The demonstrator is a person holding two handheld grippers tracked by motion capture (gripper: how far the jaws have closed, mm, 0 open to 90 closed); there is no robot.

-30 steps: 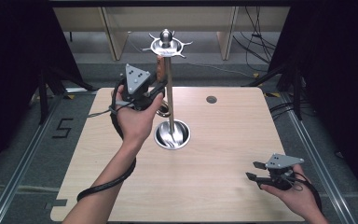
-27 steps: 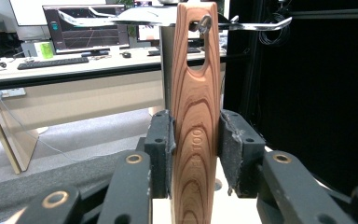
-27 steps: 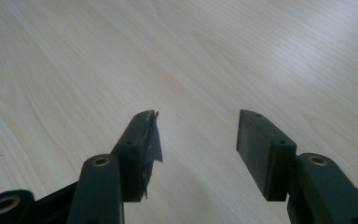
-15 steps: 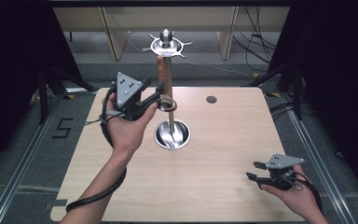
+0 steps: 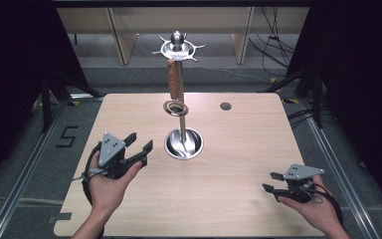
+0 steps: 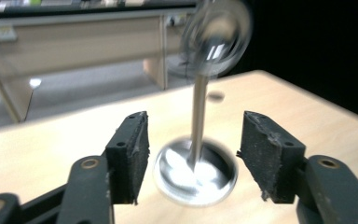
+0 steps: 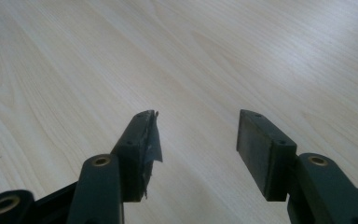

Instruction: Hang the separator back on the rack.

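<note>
Down and back toward the near left of the table (image 5: 129,209) has come the left gripper (image 5: 140,144), away from the wooden-handled utensil (image 5: 175,79) that hangs from the steel stand (image 5: 182,130) — its jaws have just been opening, with nothing between them. From this the hanging looks done. On the high view, the right gripper (image 5: 270,182) rests low at the near right, jaws apart. Left gripper view: pads (image 6: 129,154) wide, the stand's blurred base (image 6: 196,171) beyond. Right gripper view — open jaws over bare wood.
</note>
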